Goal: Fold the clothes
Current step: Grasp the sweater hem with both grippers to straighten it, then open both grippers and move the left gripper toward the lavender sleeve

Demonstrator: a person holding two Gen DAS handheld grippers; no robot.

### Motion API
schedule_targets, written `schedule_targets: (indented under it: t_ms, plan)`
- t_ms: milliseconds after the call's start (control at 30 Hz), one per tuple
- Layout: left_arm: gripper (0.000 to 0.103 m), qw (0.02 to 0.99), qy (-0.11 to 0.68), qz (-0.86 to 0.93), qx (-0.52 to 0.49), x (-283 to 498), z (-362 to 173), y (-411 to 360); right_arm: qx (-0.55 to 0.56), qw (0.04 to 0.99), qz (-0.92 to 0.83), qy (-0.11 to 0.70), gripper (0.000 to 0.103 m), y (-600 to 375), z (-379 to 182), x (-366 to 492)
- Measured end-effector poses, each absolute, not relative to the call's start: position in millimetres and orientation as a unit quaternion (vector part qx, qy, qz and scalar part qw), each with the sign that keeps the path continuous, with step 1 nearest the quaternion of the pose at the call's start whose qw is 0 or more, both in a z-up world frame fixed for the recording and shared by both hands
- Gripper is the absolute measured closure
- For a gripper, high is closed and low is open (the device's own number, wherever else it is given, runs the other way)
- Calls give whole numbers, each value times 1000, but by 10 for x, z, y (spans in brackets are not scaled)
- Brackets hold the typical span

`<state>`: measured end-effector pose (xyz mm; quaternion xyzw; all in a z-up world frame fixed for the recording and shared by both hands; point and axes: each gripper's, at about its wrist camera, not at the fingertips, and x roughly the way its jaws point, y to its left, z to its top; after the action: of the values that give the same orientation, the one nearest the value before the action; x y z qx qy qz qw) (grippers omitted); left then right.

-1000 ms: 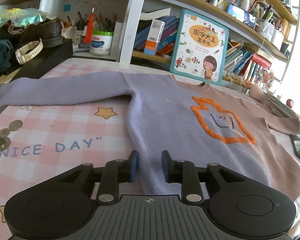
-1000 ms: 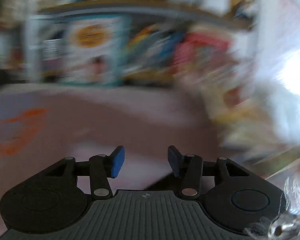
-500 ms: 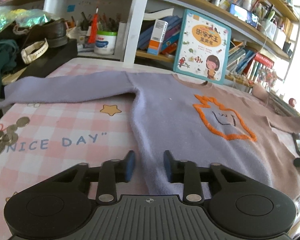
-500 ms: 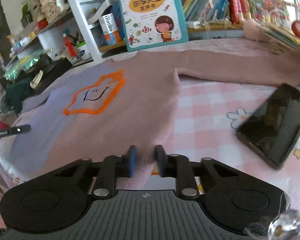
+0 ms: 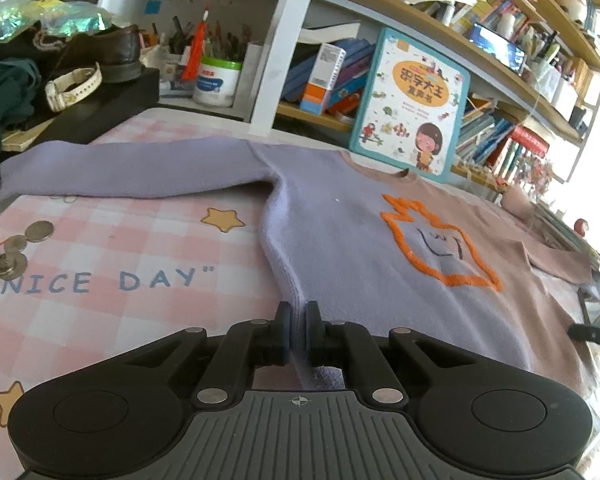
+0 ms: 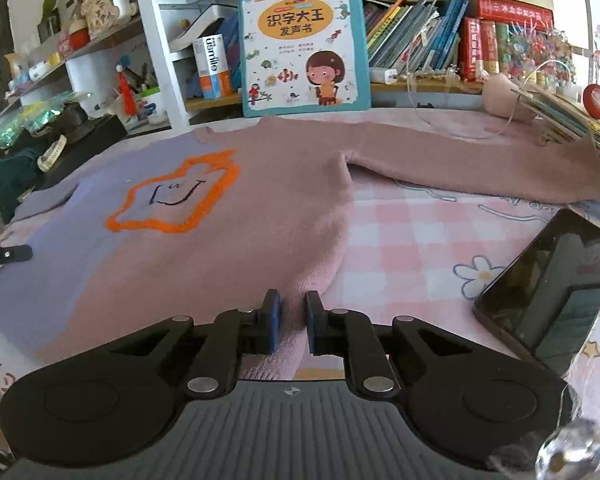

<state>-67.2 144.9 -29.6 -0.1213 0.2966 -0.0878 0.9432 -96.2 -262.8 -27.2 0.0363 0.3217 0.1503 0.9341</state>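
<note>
A sweater (image 5: 340,240), lilac on one half and dusty pink on the other, with an orange outlined motif, lies flat and face up on the pink checked tablecloth (image 5: 100,272), sleeves spread. My left gripper (image 5: 296,330) is shut on the sweater's lilac bottom corner at the hem. The sweater (image 6: 236,216) also shows in the right wrist view. My right gripper (image 6: 290,326) is shut on its pink bottom corner at the hem. The other gripper's tip (image 6: 8,256) shows at the far left.
A phone (image 6: 552,284) lies on the tablecloth right of the pink hem. Several coins (image 5: 8,252) lie at the left edge. A children's book (image 5: 408,104) leans on the bookshelf behind the collar. A black box (image 5: 92,108) with a shoe and watch stands back left.
Both grippers have closed their jaws onto the sweater's bottom corners. The right gripper swung down to the pink corner, and the left one moved slightly forward onto the lilac hem.
</note>
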Motion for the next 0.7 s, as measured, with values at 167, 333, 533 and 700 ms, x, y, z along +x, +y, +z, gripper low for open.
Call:
schedule_targets:
  t_ms: [167, 333, 533, 700]
  plan:
    - [97, 944, 296, -86, -116, -687, -294, 1440, 17, 937, 145, 318, 91, -2561, -262, -996]
    - [97, 945, 294, -85, -117, -683, -291, 1446, 8, 938, 143, 315, 90, -2547, -268, -1005]
    - [89, 956, 282, -52, -68, -753, -221, 1313, -8, 948, 127, 293, 63, -2537, -238, -1073]
    - [21, 969, 241, -27, -36, -917, -87, 1207, -27, 961, 112, 252, 45, -2525, -158, -1123]
